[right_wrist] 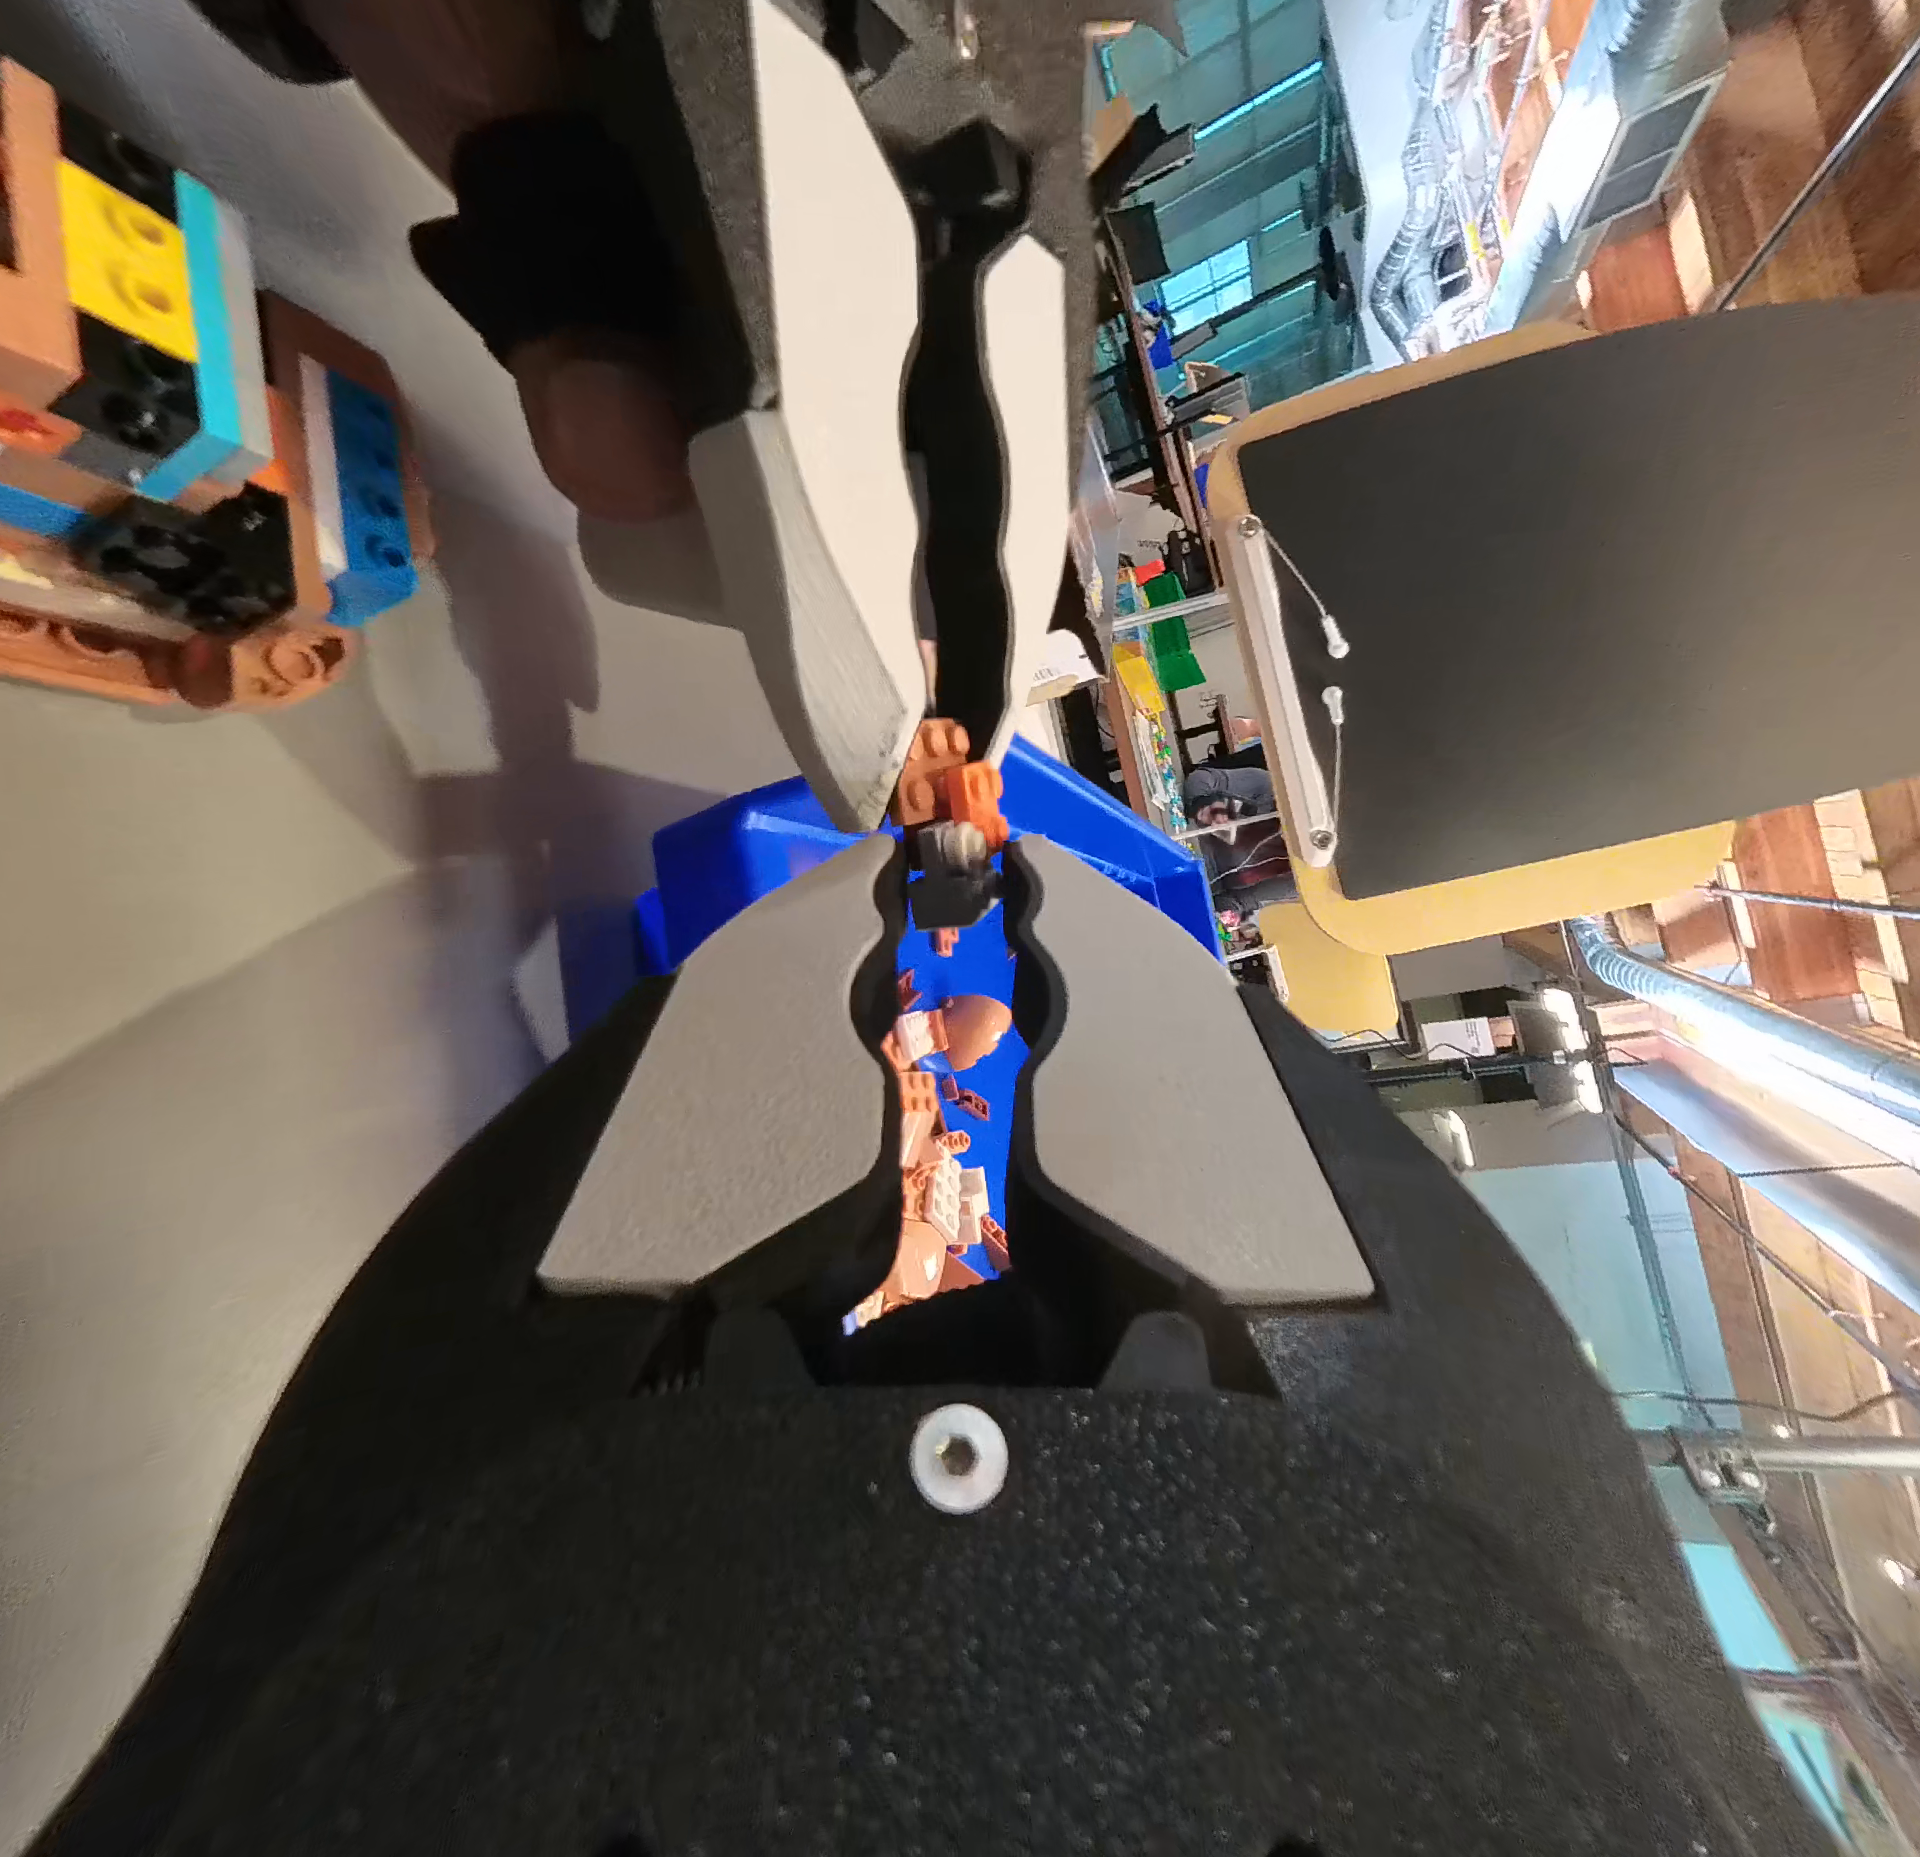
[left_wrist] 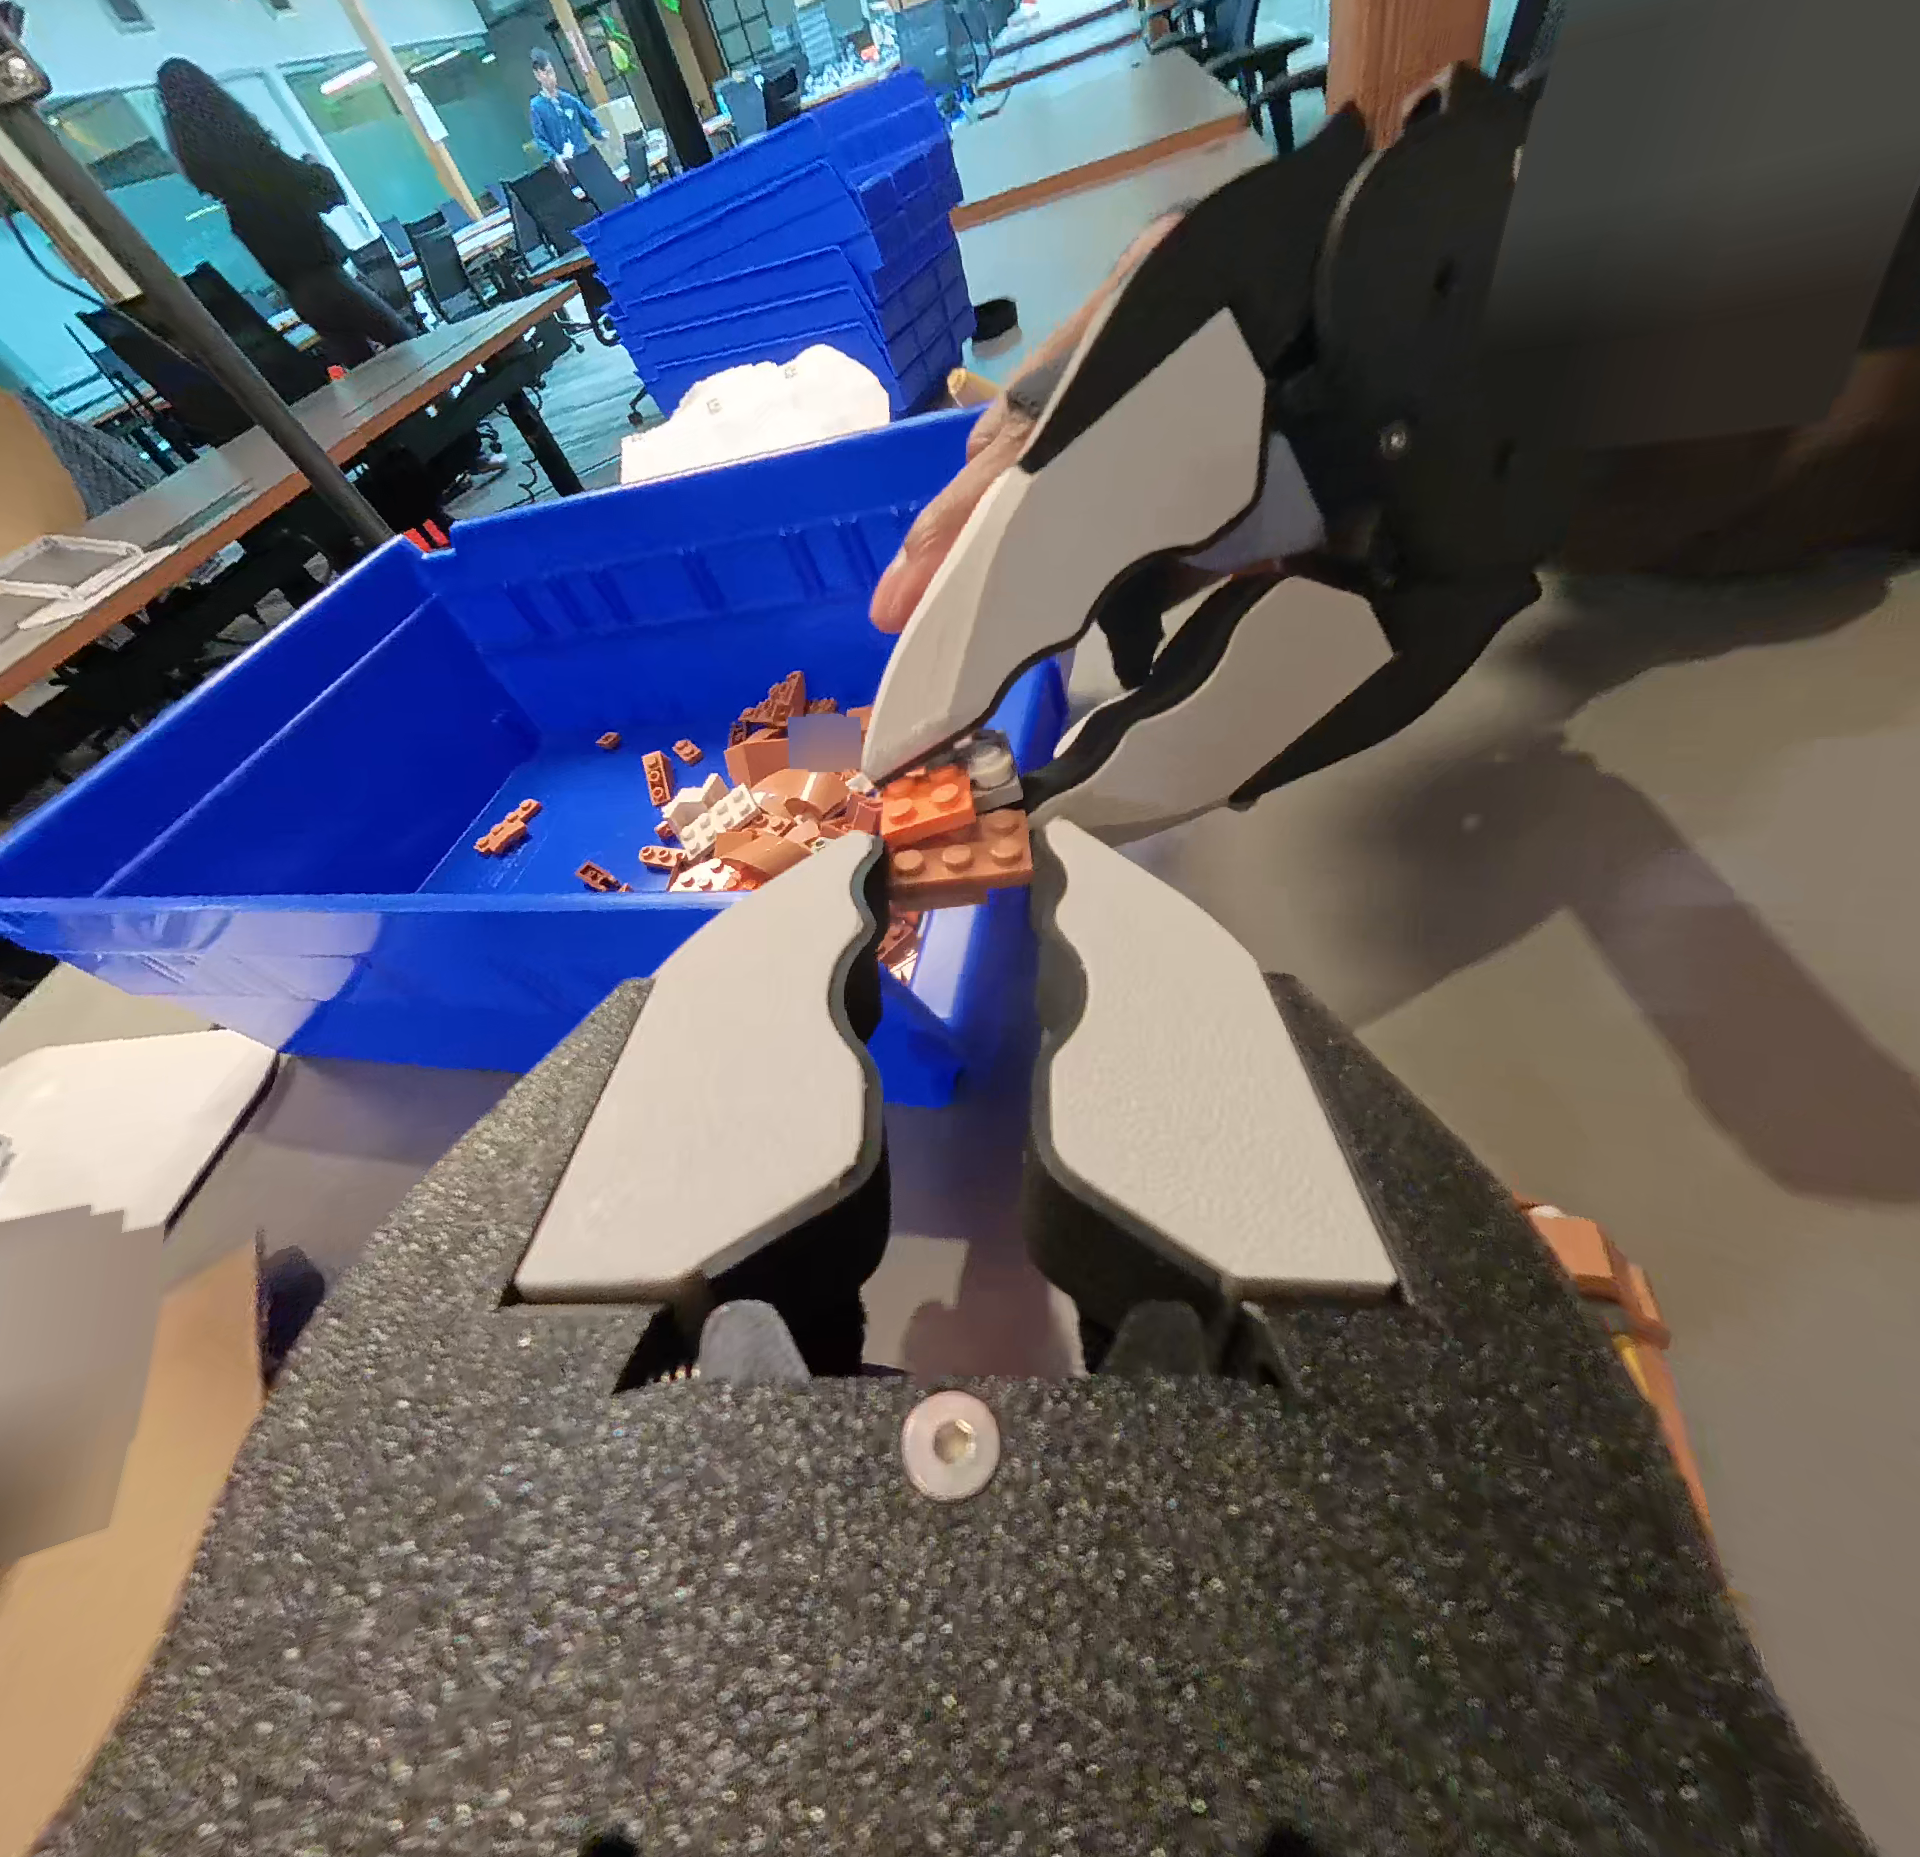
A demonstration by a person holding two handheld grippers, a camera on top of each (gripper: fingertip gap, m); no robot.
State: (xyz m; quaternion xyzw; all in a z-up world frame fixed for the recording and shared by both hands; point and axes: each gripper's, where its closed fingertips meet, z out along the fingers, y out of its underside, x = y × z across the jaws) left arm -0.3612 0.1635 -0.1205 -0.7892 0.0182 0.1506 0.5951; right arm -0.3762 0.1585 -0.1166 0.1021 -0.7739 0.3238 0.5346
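my left gripper (left_wrist: 956, 851) is closed on a reddish-brown plate (left_wrist: 966, 857), one fingertip against each side of it. a smaller orange plate (left_wrist: 930, 805) sits studded on top. my right gripper (left_wrist: 956, 773) comes in from the far right, and its tips are pinched on a dark grey piece (right_wrist: 951, 893) with a pale round stud. that piece sits at the far end of the same little stack, so both of my grippers meet on one joined cluster of bricks. i hold the cluster in the air over the near right corner of the blue bin (left_wrist: 312, 768). below it, loose brown, orange and white bricks (left_wrist: 727, 820) lie heaped toward the bin's right side. a multicoloured brick model (right_wrist: 156, 405) stands on the grey table (left_wrist: 1662, 872), well apart from the bin. more blue bins (left_wrist: 810, 249) are stacked farther off, with something white (left_wrist: 769, 405) between them and my bin. my fingertips cover the seam between the grey piece and the plates, so i cannot tell whether it is fully seated. the underside of the cluster is hidden, the white thing is too blurred to name, and the model is cut off at the frame's edge.
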